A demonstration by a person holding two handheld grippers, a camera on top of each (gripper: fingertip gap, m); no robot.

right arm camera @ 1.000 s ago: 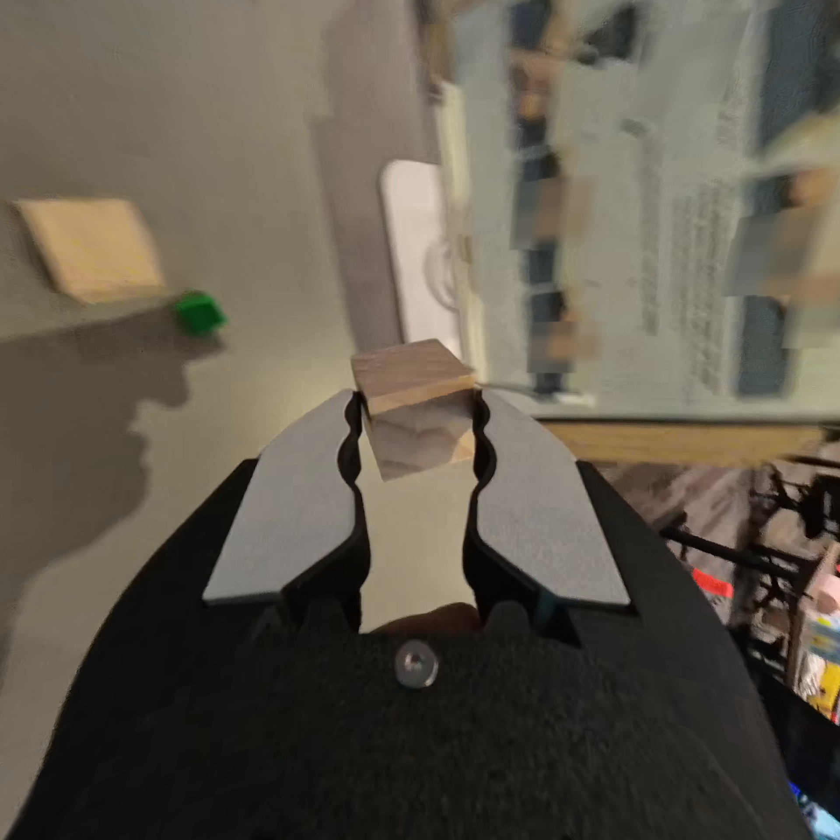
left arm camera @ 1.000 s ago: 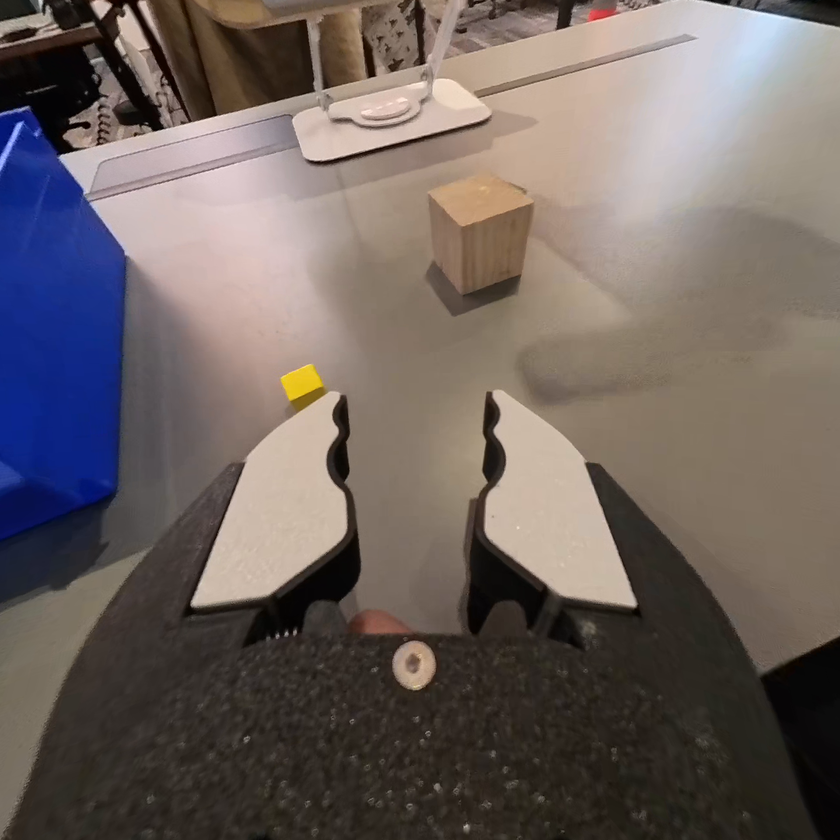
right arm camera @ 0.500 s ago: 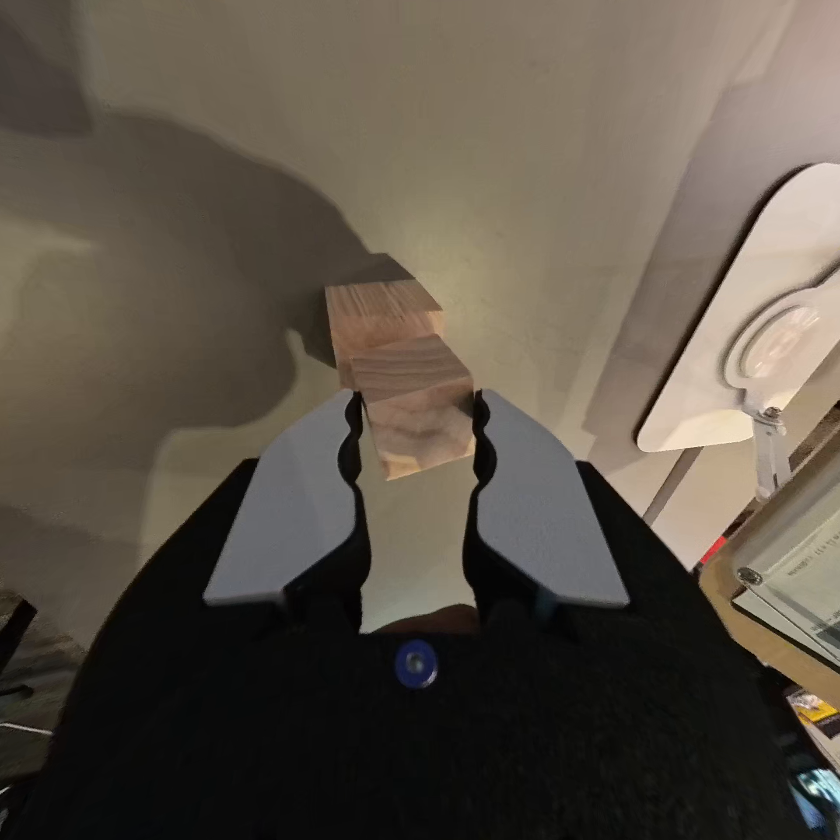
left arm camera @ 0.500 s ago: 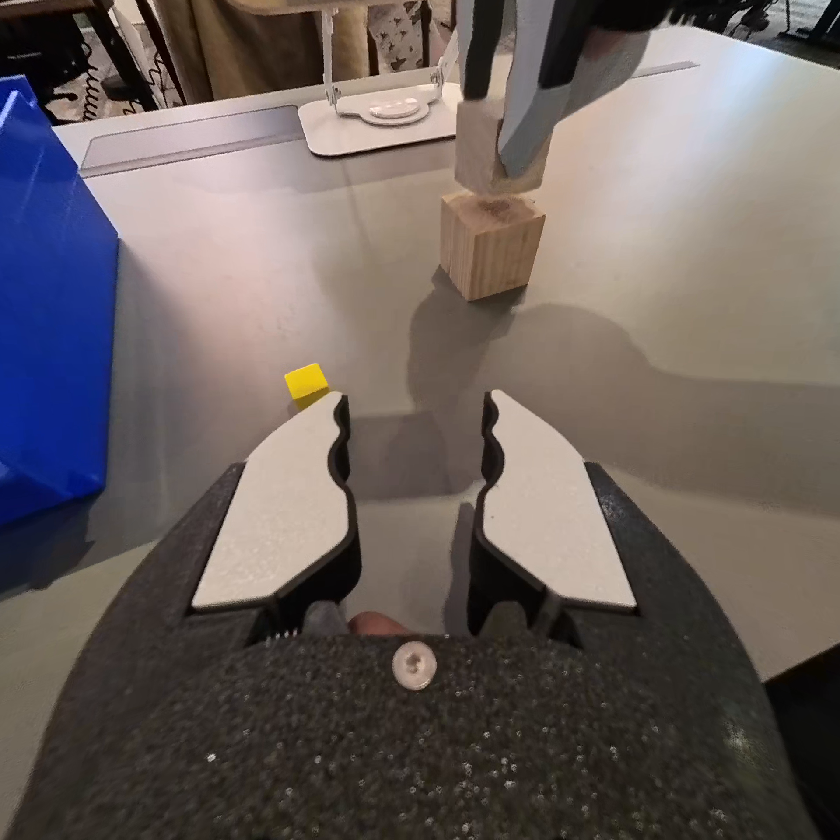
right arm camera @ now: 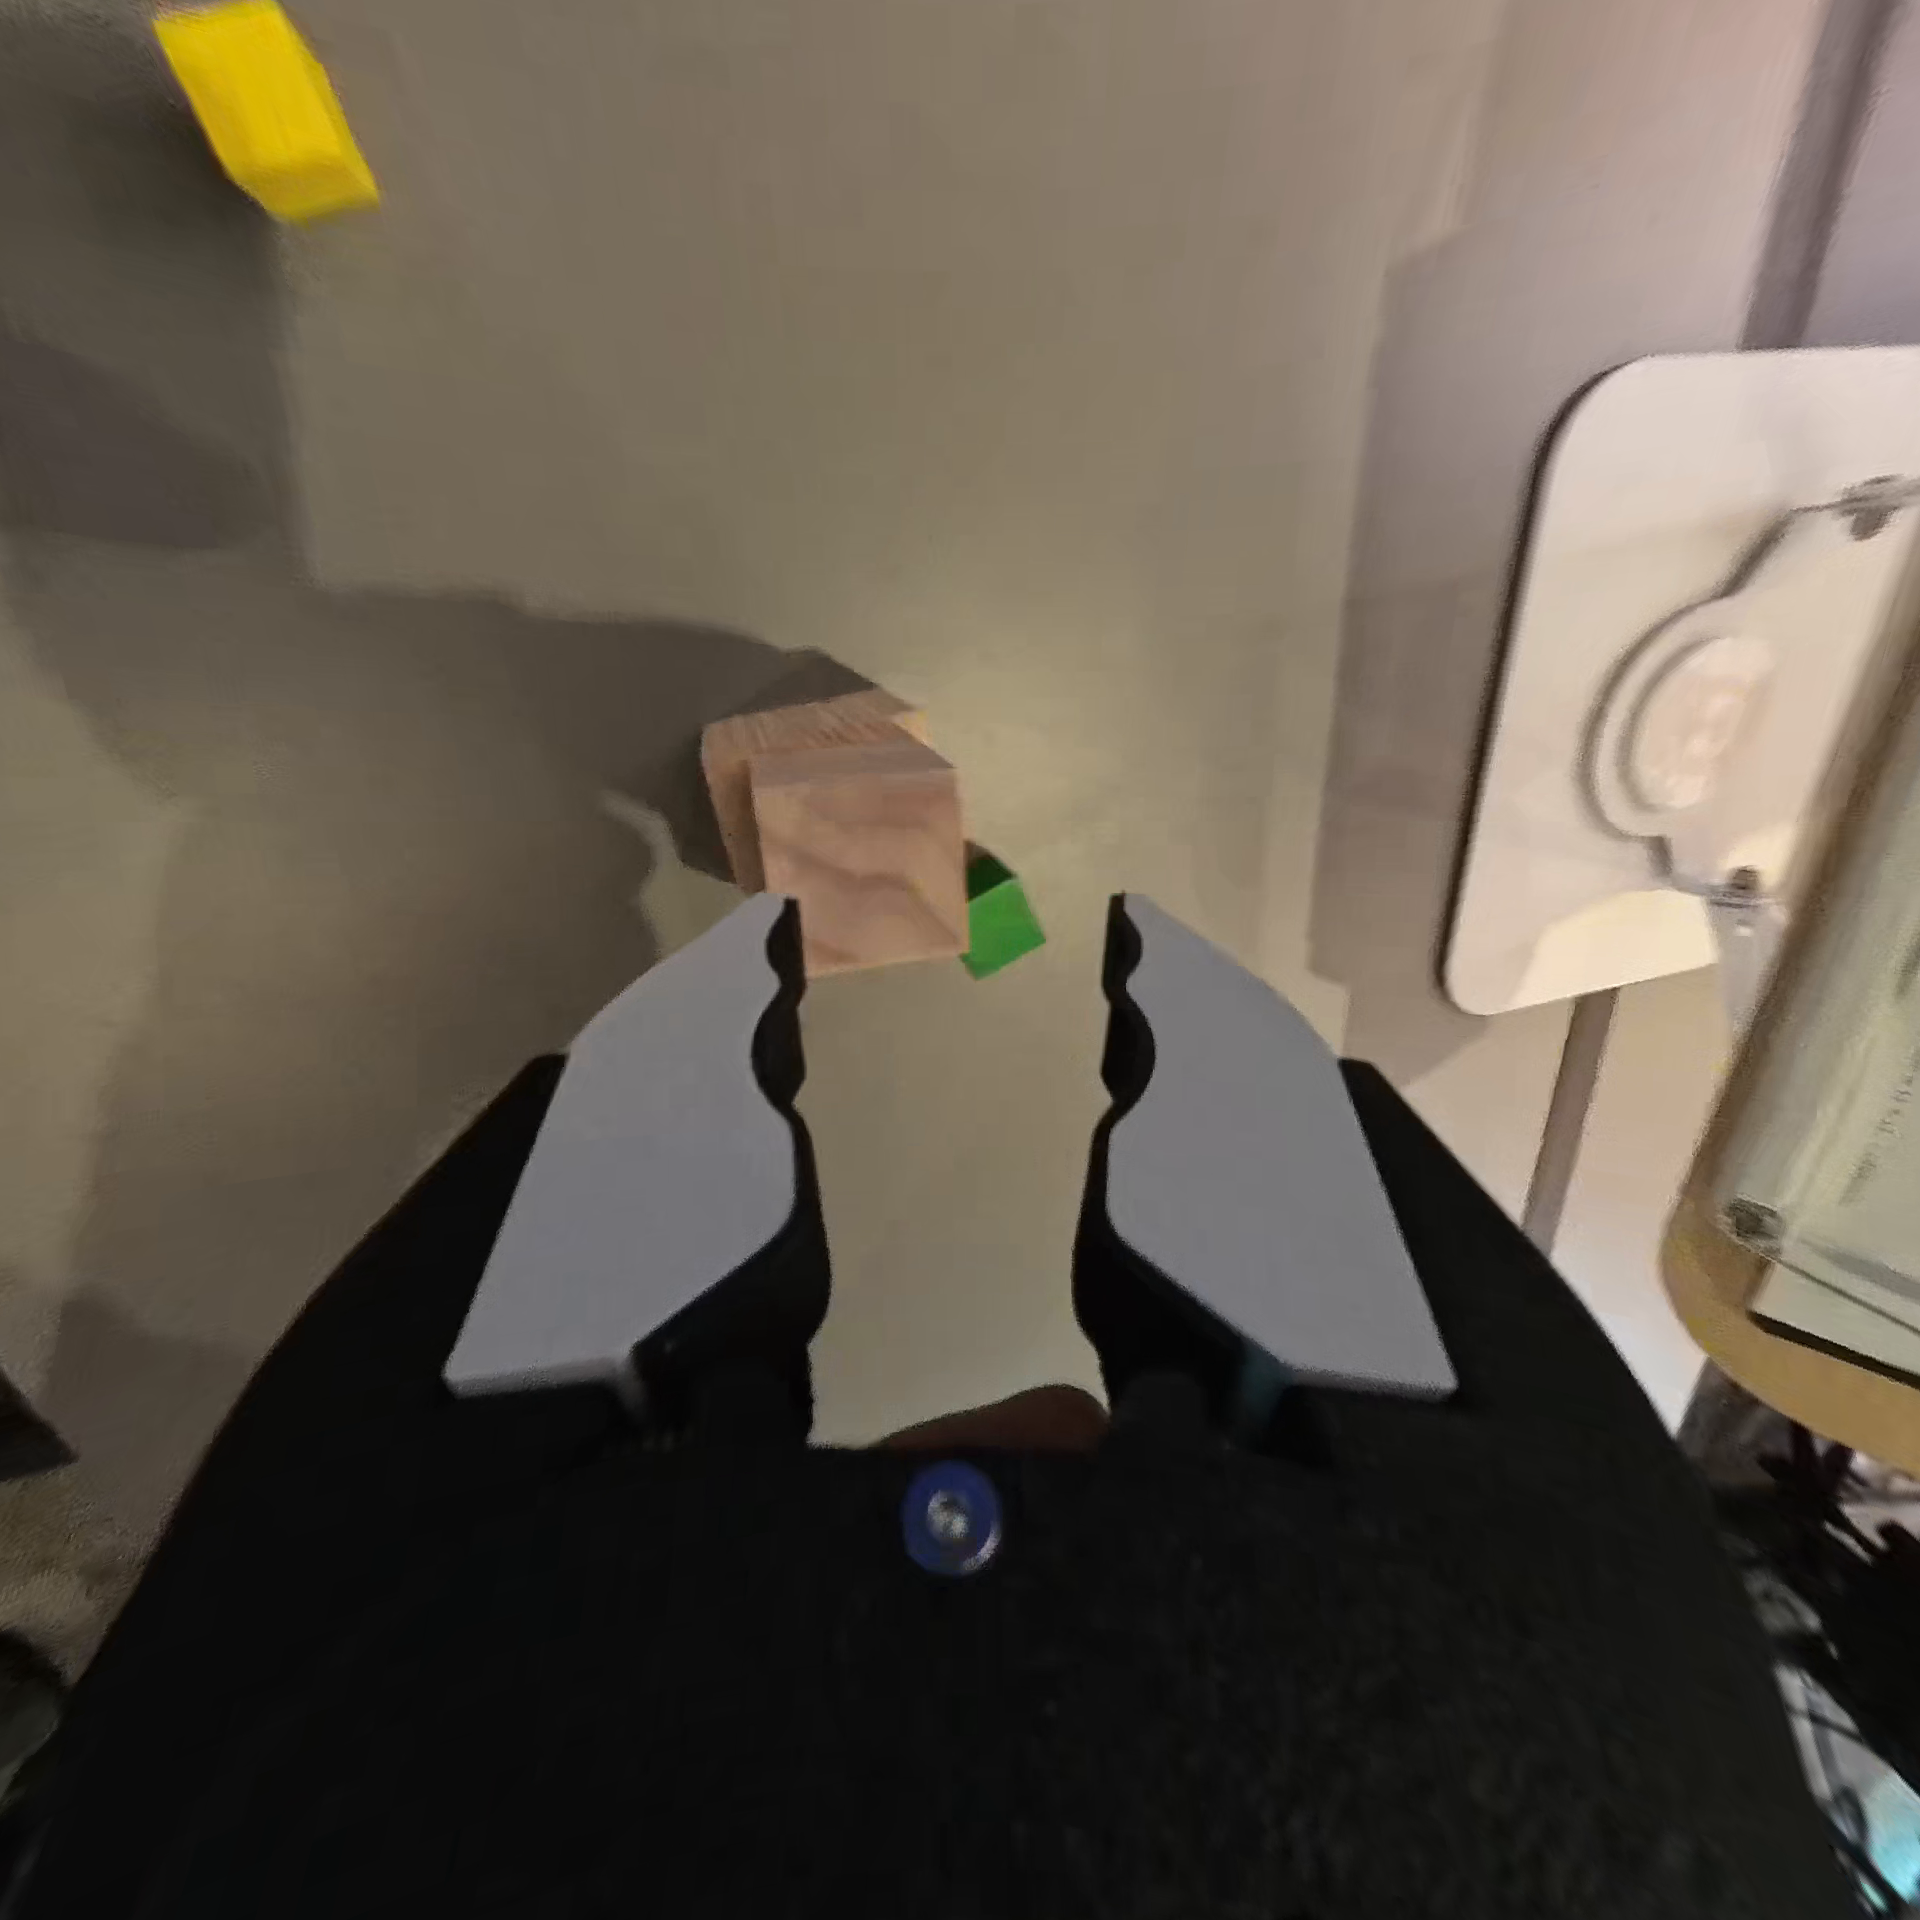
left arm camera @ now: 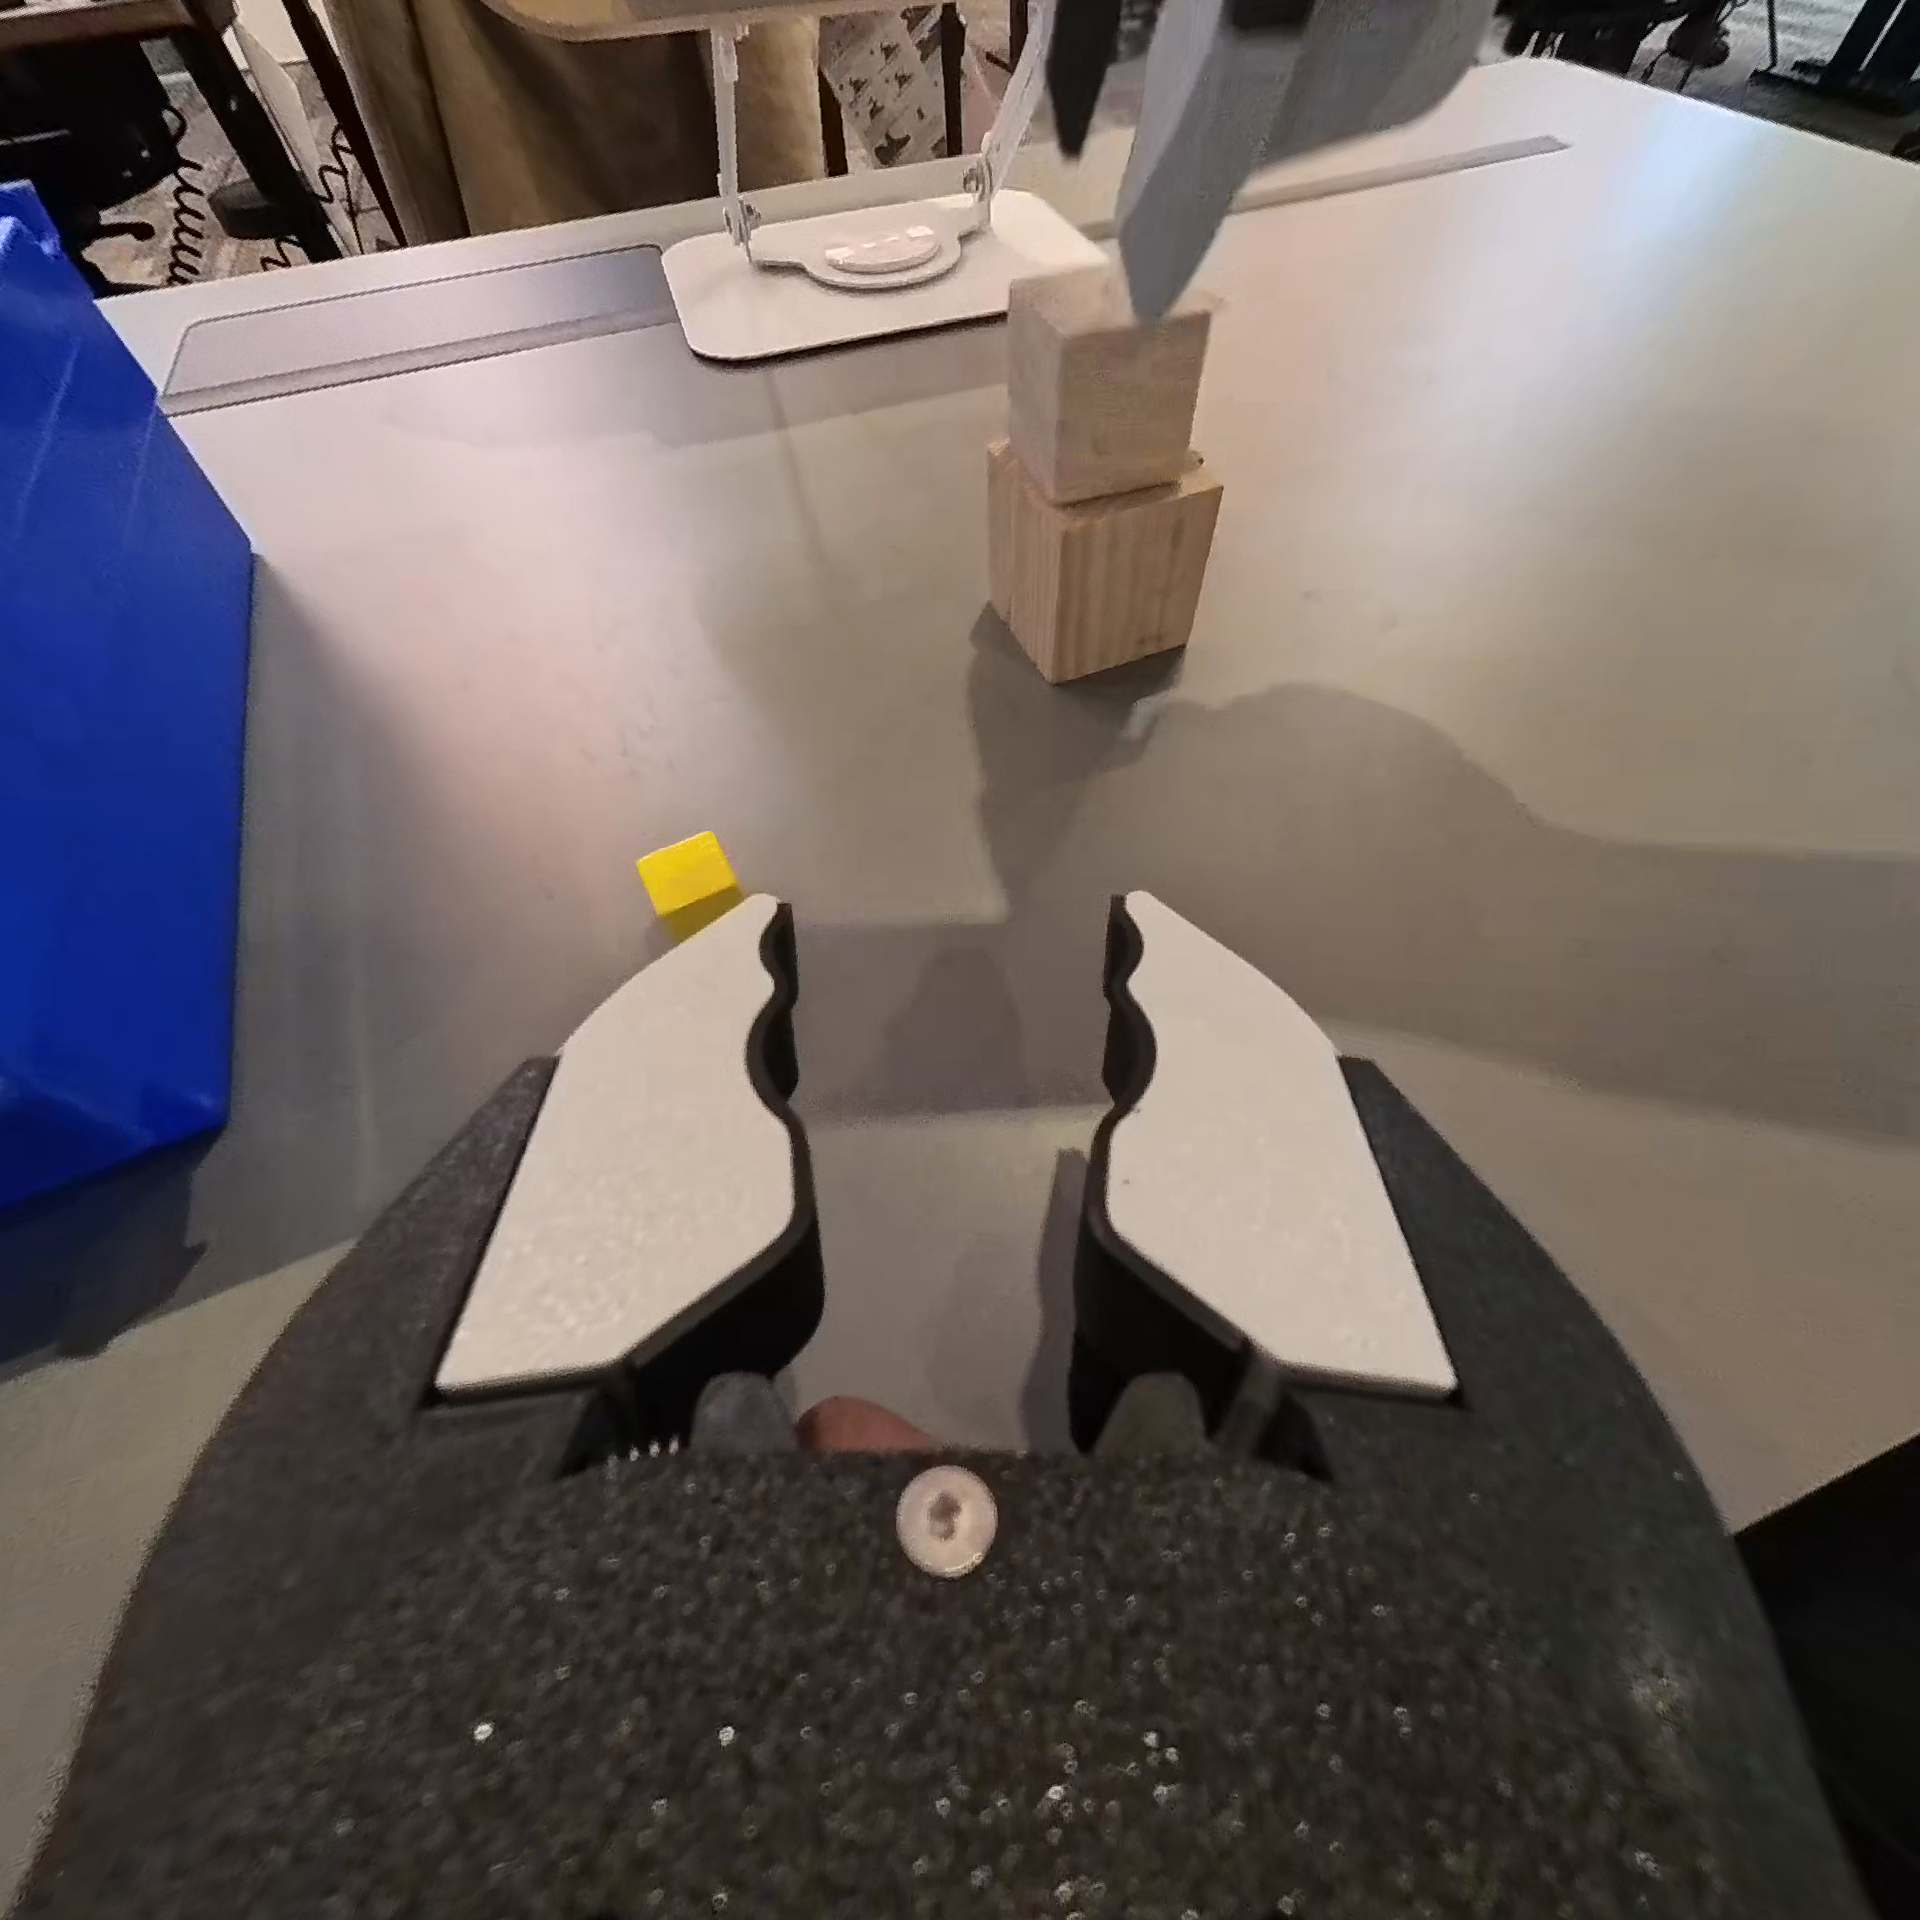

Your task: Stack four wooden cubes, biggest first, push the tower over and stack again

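Note:
In the left wrist view a smaller wooden cube (left arm camera: 1107,405) rests on the biggest wooden cube (left arm camera: 1101,577) on the grey table. My right gripper (left arm camera: 1132,197) hangs open just above the top cube. In the right wrist view my right gripper (right arm camera: 948,930) is open and empty, looking down on the top cube (right arm camera: 857,873) and the bigger cube (right arm camera: 805,743) under it. A small green cube (right arm camera: 997,920) lies beside the stack. A small yellow cube (left arm camera: 688,873) lies by my left gripper (left arm camera: 948,930), which is open and empty; it also shows in the right wrist view (right arm camera: 272,114).
A blue box (left arm camera: 94,727) stands at the left. A white stand base (left arm camera: 883,270) sits at the table's far edge, behind the stack, and shows at the right in the right wrist view (right arm camera: 1662,675). The grey table (left arm camera: 1558,520) stretches to the right.
My right gripper brought the smaller wooden cube over the biggest one, set it on top, opened and lifted clear. My left gripper has stayed in place, open.

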